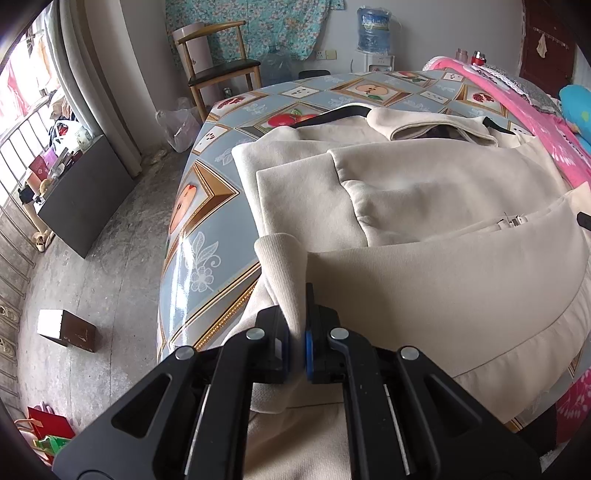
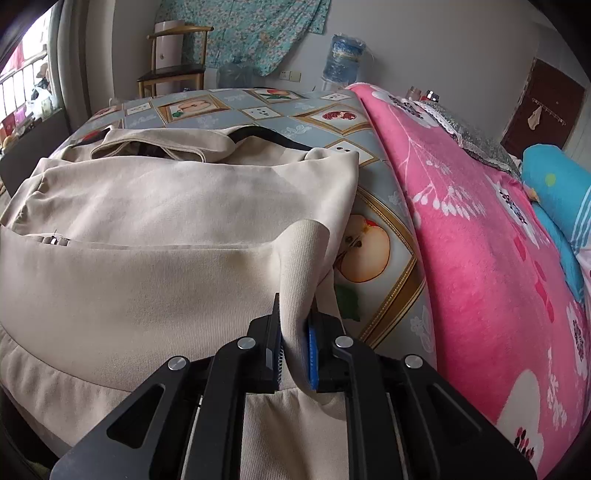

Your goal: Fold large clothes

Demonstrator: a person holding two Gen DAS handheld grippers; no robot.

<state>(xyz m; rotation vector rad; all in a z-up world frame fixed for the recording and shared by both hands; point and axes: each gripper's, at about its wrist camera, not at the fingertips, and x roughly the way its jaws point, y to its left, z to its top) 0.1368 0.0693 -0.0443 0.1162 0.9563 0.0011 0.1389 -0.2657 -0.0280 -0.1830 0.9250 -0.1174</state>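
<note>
At lower centre of both views: black two-finger tongs pinching cloth.
Left gripper [image 1: 298, 334]: pressed together on a ribbed corner of the cream fleece zip-up jacket [image 1: 424, 206].
Right gripper [image 2: 295, 347]: pinching the jacket's [image 2: 166, 221] other ribbed corner.
Jacket: spread across mid-frame on the table, lower part doubled over the body, collar toward the top.
Surface: glossy blue-grey tablecloth with framed fruit pictures [image 1: 207, 236], bare at left in the left view.
Right side: pink flowered fleece blanket [image 2: 480, 240].
Floor: grey concrete [image 1: 96, 266], lower left.
Room: wooden chair with a dark seat [image 1: 218, 70] upper left; blue water bottle on a dispenser [image 1: 373, 33] at top; teal floral fabric [image 2: 243, 33] on the wall.
</note>
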